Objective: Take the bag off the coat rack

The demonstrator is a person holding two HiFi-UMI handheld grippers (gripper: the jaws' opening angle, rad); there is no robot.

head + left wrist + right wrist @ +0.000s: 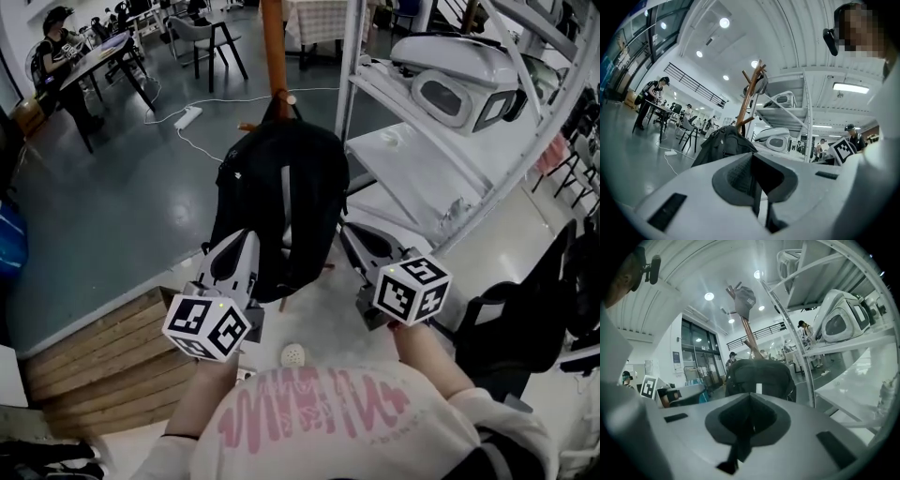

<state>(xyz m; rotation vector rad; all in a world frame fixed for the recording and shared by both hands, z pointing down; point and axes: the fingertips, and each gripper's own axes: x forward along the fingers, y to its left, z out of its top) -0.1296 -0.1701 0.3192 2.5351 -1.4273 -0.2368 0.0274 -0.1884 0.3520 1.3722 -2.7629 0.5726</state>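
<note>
A black backpack (pixel 281 197) hangs from a wooden coat rack (pixel 274 47), straight ahead of me. My left gripper (pixel 246 236) points at its lower left side and my right gripper (pixel 349 231) at its lower right side; both are shut and empty, and the head view does not show whether they touch the bag. In the left gripper view the backpack (pixel 723 143) sits a little beyond the shut left gripper (pixel 752 161), with the rack (pixel 749 98) rising behind. The right gripper view shows the backpack (pixel 759 376) just past the shut right gripper (pixel 750 401). A grey cap (pixel 745 298) tops the rack.
White metal shelving (pixel 375 94) holding white machines (pixel 450 84) stands close on the right. A wooden platform (pixel 103 356) lies at lower left and a black chair (pixel 525 319) at lower right. A power strip with cable (pixel 187 117) crosses the floor behind. People sit at tables (pixel 94 56) far back.
</note>
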